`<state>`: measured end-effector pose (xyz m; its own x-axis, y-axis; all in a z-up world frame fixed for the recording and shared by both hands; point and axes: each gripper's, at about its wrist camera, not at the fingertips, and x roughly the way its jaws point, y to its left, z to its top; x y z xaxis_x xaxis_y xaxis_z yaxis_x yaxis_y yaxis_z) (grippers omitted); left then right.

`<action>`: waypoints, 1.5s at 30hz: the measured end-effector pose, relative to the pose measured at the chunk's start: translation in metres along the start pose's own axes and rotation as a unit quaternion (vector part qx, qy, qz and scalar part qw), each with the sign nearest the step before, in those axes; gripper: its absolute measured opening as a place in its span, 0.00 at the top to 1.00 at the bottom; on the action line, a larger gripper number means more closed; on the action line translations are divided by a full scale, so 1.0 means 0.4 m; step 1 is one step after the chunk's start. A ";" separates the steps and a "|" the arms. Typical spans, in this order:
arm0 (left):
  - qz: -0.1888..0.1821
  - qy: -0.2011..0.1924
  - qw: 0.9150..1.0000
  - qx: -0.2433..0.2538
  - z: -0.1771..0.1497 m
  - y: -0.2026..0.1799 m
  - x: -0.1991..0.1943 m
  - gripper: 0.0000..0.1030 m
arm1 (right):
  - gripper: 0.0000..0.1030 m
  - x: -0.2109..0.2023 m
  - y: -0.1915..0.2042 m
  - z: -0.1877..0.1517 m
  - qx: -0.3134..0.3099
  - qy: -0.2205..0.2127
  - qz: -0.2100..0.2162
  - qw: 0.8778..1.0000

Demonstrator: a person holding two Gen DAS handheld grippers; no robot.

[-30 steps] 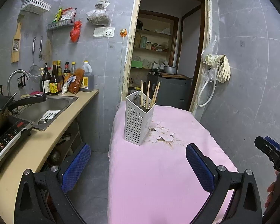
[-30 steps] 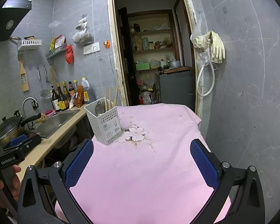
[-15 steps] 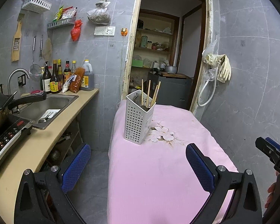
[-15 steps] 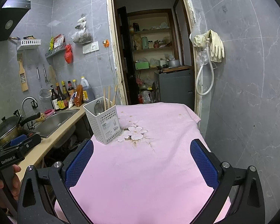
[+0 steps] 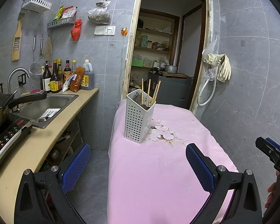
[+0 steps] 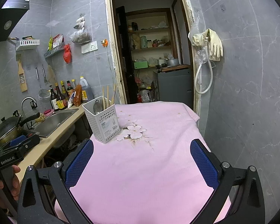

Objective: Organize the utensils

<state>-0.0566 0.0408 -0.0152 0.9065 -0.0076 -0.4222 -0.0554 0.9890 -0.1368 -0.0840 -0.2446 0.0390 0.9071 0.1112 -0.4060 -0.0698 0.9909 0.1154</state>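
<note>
A white perforated utensil holder stands on the pink tablecloth near its far left corner. It holds several wooden chopsticks and metal spoons. It also shows in the right wrist view, with chopsticks and a spoon in it. My left gripper is open and empty, held back from the holder. My right gripper is open and empty above the cloth's near part.
A counter runs along the left with a sink, a pan, an induction cooker and bottles. An open doorway lies behind the table. Gloves and a hose hang on the right wall.
Both views have shifted only slightly; the holder sits a touch higher in the left wrist view. Both grippers stay open and empty.
</note>
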 end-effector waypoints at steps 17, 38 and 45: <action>0.003 -0.003 1.000 0.004 -0.010 -0.003 -0.009 0.00 | 0.01 0.001 -0.004 0.003 0.000 0.000 0.000 1.000; 0.003 0.000 1.000 0.006 -0.008 -0.006 -0.020 0.00 | 0.01 -0.004 -0.008 -0.012 0.003 0.000 -0.003 1.000; 0.002 -0.001 1.000 0.006 -0.007 -0.004 -0.019 0.00 | 0.01 -0.004 -0.009 -0.013 0.002 0.001 -0.003 1.000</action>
<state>-0.0647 0.0388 -0.0141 0.9067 -0.0031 -0.4218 -0.0548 0.9906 -0.1251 -0.0874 -0.2478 0.0347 0.9070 0.1052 -0.4078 -0.0625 0.9912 0.1167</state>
